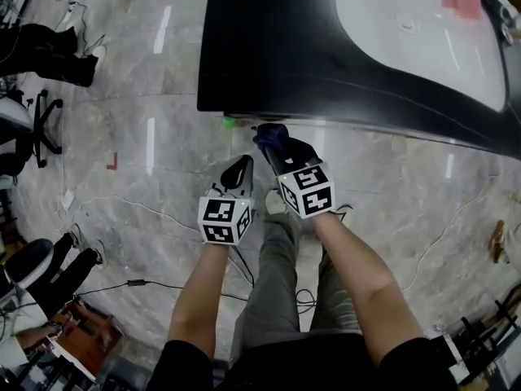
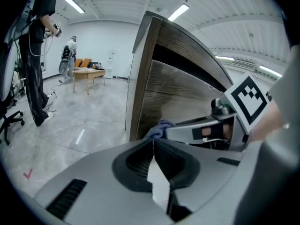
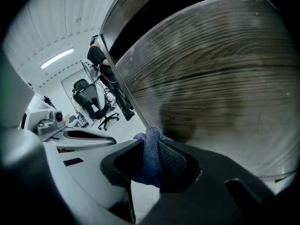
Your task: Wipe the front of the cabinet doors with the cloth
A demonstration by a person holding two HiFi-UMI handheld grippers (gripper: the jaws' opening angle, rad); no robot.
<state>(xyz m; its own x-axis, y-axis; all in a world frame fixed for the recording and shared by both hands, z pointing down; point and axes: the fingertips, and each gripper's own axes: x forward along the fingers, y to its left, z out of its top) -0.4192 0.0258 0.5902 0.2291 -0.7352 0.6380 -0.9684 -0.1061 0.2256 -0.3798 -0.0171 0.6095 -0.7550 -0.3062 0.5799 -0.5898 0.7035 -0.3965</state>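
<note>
Clamped on the cloth (image 3: 151, 159), the right claw (image 3: 151, 146) is squeezing its two dark jaws down to the thickness of the fabric, with nothing else between them. The cloth is showing as a blue-grey wad with a fine knitted texture. It is bunching into a fold that is bulging out past the jaw tips and sagging a little behind them.

Straight ahead of those tips, the cabinet door (image 3: 211, 88) is filling most of the right gripper view. Dark brown wood grain is running across its glossy face, and a soft shadow is lying just beyond the cloth. The wad is sitting right up at the door, near its left edge; whether it is actually touching cannot be told.

In the head view the right claw (image 1: 275, 147) is pointing forward with the cloth (image 1: 269, 133) poking out in front, just below the lip of the black cabinet top (image 1: 269, 55).

Just to its left, the left claw (image 1: 241, 168) is hanging slightly farther back, apart from the door. In the left gripper view its jaws are meeting at the tips and gripping nothing. The cloth (image 2: 159, 124) is peeking out ahead of them, low against the door's corner.
</note>
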